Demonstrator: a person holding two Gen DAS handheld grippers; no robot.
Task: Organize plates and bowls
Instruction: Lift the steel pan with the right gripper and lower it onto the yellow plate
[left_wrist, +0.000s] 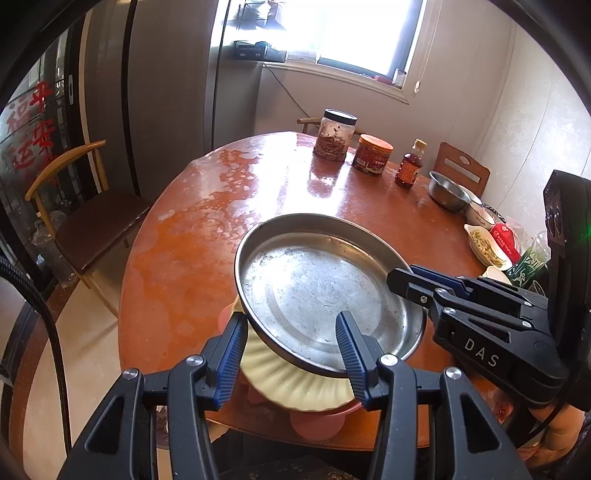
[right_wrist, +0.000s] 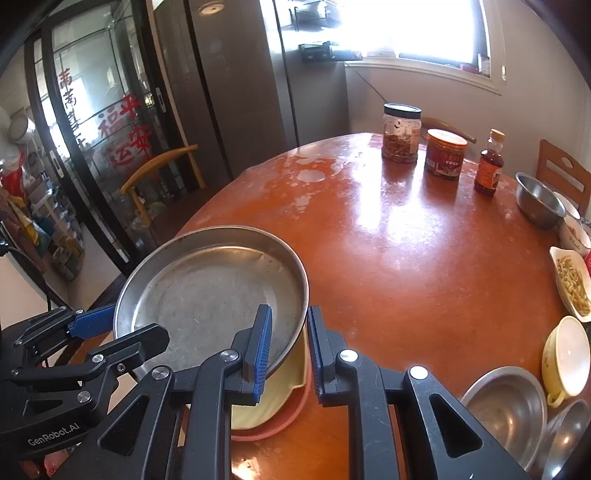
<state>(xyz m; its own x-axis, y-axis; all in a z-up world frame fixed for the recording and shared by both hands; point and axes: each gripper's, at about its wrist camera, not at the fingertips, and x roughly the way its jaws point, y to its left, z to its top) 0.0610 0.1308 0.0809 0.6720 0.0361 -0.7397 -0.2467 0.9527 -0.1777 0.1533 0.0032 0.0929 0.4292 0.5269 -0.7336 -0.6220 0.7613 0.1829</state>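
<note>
While the stack of a metal plate (left_wrist: 314, 291) over a cream fluted plate (left_wrist: 291, 384) and a pink plate (right_wrist: 291, 410) is carried above the worktop (right_wrist: 406, 258) edge, the left claw (left_wrist: 291, 354) clamps its near rim and the right claw (right_wrist: 290, 350) pinches its side rim. Stacking appears partly done: metal bowls (right_wrist: 506, 406), a yellow cup (right_wrist: 567, 360) and food dishes (right_wrist: 572, 284) remain scattered at the right, beyond jars (right_wrist: 400, 133).

bright daylight from a blown-out window (left_wrist: 362, 33) at the back, white glare patches across the glossy bench (right_wrist: 406, 229), dimmer left side with the glass door (right_wrist: 96, 122), strong fisheye bending and black vignette at edges, focus fairly sharp
</note>
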